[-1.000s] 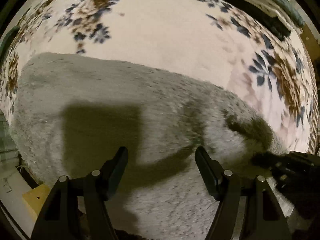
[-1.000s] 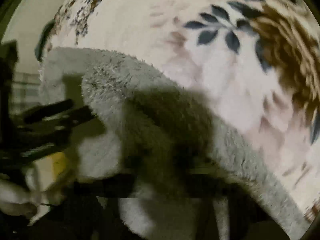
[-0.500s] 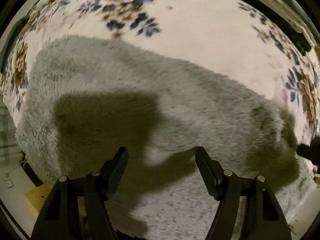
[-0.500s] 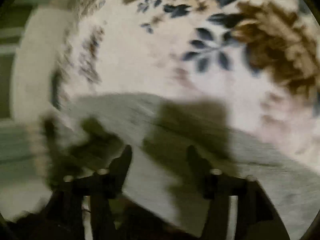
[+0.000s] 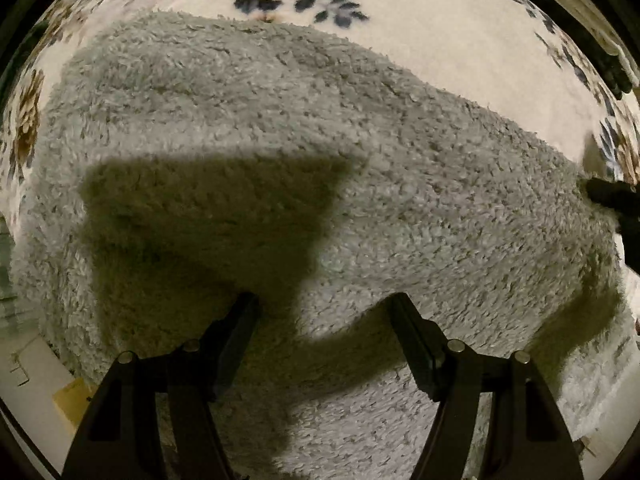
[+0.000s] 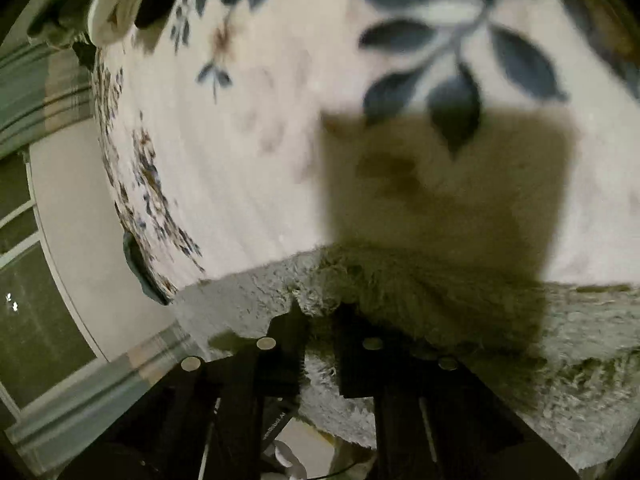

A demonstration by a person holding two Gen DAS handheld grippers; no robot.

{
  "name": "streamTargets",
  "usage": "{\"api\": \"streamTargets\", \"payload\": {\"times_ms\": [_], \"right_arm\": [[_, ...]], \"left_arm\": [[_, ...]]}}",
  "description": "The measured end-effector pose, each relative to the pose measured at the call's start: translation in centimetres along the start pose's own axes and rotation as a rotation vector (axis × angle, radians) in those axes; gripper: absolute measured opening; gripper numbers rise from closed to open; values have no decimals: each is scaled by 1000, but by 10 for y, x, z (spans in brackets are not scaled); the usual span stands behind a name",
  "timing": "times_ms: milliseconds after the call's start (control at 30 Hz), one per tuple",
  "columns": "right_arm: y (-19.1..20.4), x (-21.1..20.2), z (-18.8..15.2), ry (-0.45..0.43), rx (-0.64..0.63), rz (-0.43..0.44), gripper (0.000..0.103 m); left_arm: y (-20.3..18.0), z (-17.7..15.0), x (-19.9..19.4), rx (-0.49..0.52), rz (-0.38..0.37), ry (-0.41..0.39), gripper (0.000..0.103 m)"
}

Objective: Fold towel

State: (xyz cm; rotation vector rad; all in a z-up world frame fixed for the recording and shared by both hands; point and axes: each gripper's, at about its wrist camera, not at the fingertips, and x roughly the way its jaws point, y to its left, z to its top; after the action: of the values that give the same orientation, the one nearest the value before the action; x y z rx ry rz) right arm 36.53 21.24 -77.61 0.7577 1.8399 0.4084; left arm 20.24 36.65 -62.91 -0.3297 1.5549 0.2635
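A grey fluffy towel (image 5: 320,152) lies spread on a cream cloth with a flower print (image 5: 440,28). My left gripper (image 5: 324,316) hovers open over the towel's near part, with nothing between its fingers, and throws a broad shadow on the pile. In the right wrist view the towel's edge (image 6: 248,300) runs across the lower frame. My right gripper (image 6: 320,320) has its fingers close together with a tuft of that edge between them. The right gripper (image 5: 612,200) also shows dark at the towel's right end in the left wrist view.
The flower-print cloth (image 6: 248,140) stretches beyond the towel. Its left edge drops to a pale floor (image 6: 72,216) with striped fabric (image 6: 36,92) beside it. Dark and white bundled things (image 6: 112,4) lie at the far corner. A yellow object (image 5: 70,398) sits below the near edge.
The raised towel flap has come down flat. My right gripper, open half a second ago, has closed on the towel's edge. My left gripper stayed open and moved forward over the towel.
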Motion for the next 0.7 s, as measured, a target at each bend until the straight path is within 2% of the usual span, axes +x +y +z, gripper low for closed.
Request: {"api": "streamTargets", "payload": {"times_ms": [100,200,300,367,400,467,567,700], "right_arm": [[8,-1,6,-44,-16,-54,10],[16,11,15,-9,-86,-134,10],[23,6,9,42,-117,-132,19],[42,1,6,40,-183,-135,36],[46,-13,-2,6,-256,-204,40],[58,-23,-15,-2,-386,-260,56],[58,-15,-35,64,-542,-385,61],[48,19,-50,152,-679,-543,60]], "left_arm": [[11,7,0,17,-1,5,68],[21,20,5,15,-8,9,67],[36,19,2,23,-15,11,68],[48,20,2,26,-24,13,68],[47,14,1,23,-29,14,68],[59,11,-1,14,-46,14,68],[78,6,-6,9,-56,3,67],[96,8,-2,21,-42,1,68]]}}
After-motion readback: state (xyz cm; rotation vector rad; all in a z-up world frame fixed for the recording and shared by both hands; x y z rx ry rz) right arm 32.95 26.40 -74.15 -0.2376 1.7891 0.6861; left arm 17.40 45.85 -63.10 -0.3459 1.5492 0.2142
